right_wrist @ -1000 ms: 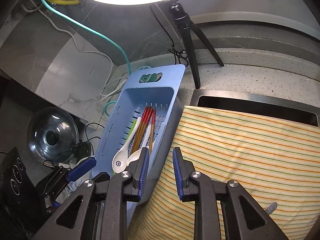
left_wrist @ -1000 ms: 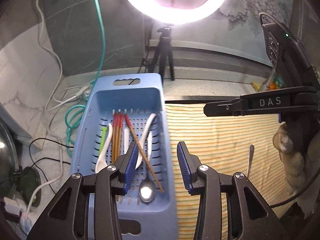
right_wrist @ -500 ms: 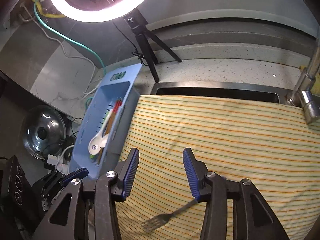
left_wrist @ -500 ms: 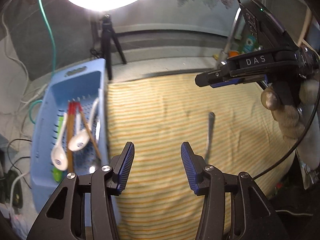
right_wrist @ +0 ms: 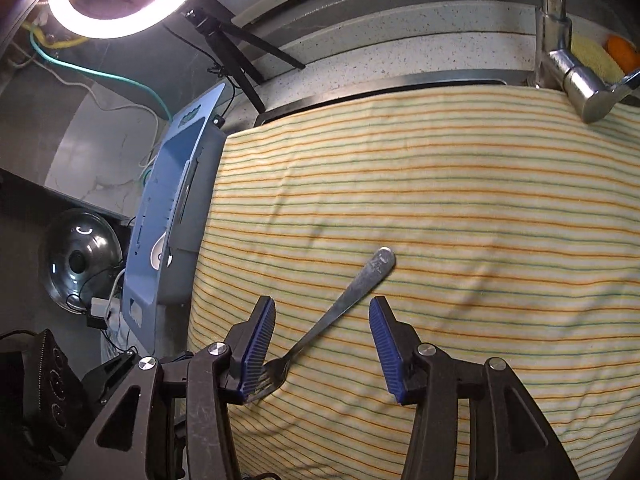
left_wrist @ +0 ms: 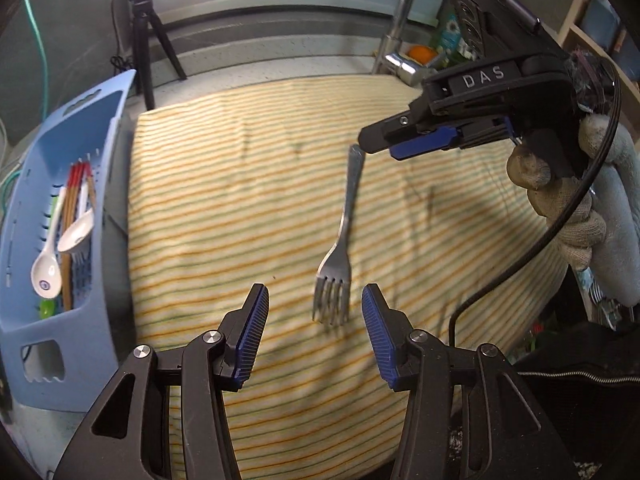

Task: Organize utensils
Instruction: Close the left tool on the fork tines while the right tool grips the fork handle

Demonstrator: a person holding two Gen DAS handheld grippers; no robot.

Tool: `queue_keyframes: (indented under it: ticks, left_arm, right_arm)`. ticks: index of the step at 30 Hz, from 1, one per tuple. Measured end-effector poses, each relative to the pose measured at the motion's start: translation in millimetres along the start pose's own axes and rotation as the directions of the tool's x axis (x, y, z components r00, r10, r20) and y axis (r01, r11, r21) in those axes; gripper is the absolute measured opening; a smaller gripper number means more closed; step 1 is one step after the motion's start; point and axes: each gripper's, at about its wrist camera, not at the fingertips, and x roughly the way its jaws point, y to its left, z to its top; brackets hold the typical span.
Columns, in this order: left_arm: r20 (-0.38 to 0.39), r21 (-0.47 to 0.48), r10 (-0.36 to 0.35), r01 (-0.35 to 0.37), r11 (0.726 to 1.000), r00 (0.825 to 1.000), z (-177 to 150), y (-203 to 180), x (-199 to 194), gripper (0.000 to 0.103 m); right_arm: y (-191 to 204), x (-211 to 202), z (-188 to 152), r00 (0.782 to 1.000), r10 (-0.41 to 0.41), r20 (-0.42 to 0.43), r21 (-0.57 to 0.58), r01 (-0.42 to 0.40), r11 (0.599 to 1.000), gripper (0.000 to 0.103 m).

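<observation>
A metal fork [left_wrist: 344, 236] lies flat on the yellow striped cloth [left_wrist: 240, 184]. My left gripper [left_wrist: 314, 330] hangs open over the fork's tines, apart from them. My right gripper [right_wrist: 322, 340] is open above the fork [right_wrist: 352, 288], whose handle runs up between the blue pads; the tines sit by the left pad. In the left wrist view the right gripper [left_wrist: 390, 144] hovers just past the handle's tip, held by a gloved hand [left_wrist: 560, 208]. The blue basket [left_wrist: 60, 208] at the left holds white spoons, red-tipped chopsticks and a green utensil.
A tap [right_wrist: 560, 40] and an orange [right_wrist: 622, 50] stand at the back right. A ring light on a black tripod [left_wrist: 148, 40] is behind the basket. A pot lid [right_wrist: 82, 256], cables and a black device lie left of the blue basket [right_wrist: 168, 216].
Both grippers swung right from the basket to over the cloth and sank towards the fork. Both have opened wider, the right one most.
</observation>
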Motion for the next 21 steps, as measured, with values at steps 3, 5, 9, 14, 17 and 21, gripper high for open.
queue_keyframes:
  ticks: [3, 5, 9, 14, 17, 21]
  left_arm:
    - [-0.026, 0.034, -0.001, 0.002, 0.999, 1.000, -5.7, -8.2, 7.8, 0.047]
    - [-0.040, 0.046, 0.002, 0.000, 0.999, 0.999, -7.8, -11.4, 12.7, 0.047]
    - [-0.054, 0.055, 0.010, -0.007, 0.998, 0.998, -11.4, -11.5, 20.3, 0.047]
    - [-0.057, 0.062, -0.007, 0.010, 0.998, 0.998, -12.5, -10.3, 25.5, 0.047]
    - [-0.060, 0.076, 0.002, 0.003, 0.997, 0.998, -13.7, -10.3, 31.0, 0.047]
    - [-0.154, 0.082, -0.094, 0.107, 0.991, 0.984, -12.5, -6.6, 32.3, 0.046]
  right_arm:
    - [0.5, 8.7, -7.9, 0.999, 0.020, -0.030, 0.012, -0.020, 1.000, 0.043]
    - [2.4, 14.7, -13.0, 0.999, 0.026, -0.048, 0.011, -0.025, 1.000, 0.039]
    - [4.3, 26.0, -19.3, 0.996, 0.035, -0.080, 0.020, -0.034, 0.999, 0.034]
    - [8.0, 38.1, -22.8, 0.993, 0.049, -0.104, 0.037, -0.045, 0.998, 0.030]
    - [7.9, 45.7, -24.2, 0.993, 0.054, -0.108, 0.064, -0.047, 0.997, 0.028]
    - [9.8, 48.0, -23.0, 0.994, 0.048, -0.096, 0.075, -0.041, 0.996, 0.027]
